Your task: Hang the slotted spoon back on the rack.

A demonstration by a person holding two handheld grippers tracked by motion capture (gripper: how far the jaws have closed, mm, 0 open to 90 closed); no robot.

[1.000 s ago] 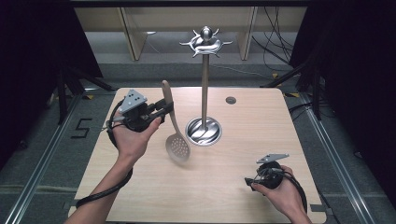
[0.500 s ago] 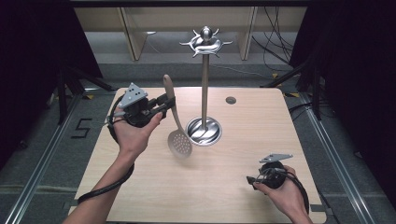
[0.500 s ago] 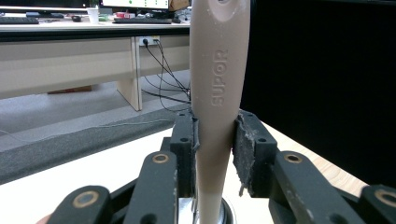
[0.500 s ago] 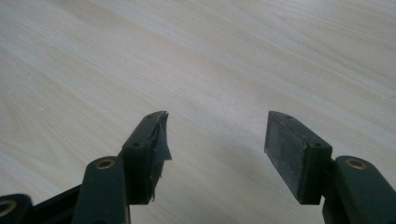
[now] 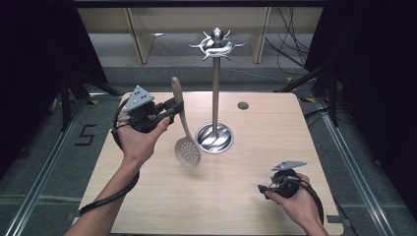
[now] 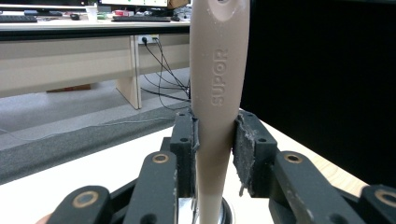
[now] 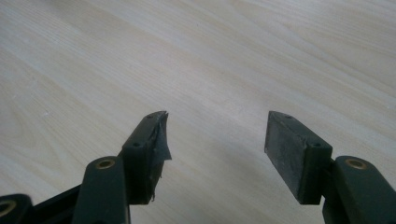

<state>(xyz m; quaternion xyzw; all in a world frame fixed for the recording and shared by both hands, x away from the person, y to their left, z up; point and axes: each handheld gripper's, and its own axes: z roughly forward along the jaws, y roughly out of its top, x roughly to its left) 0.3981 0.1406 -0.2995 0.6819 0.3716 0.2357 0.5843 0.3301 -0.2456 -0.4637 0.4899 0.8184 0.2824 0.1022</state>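
A beige slotted spoon hangs nearly upright above the table, its perforated head down and its handle up. My left gripper is shut on the handle, left of a metal utensil stand with hooks at its top. In the left gripper view both pads press on the handle's sides. My right gripper rests low at the table's front right; in its own view the right gripper is open with bare wood between its jaws.
The stand's round steel base sits at the middle of the wooden table. A small dark round spot lies behind it. A cable trails from the left gripper along the forearm. Dark floor and rails surround the table.
My left gripper has lifted the spoon slightly and brought it more upright, the head rising off the table. The right gripper has stayed put.
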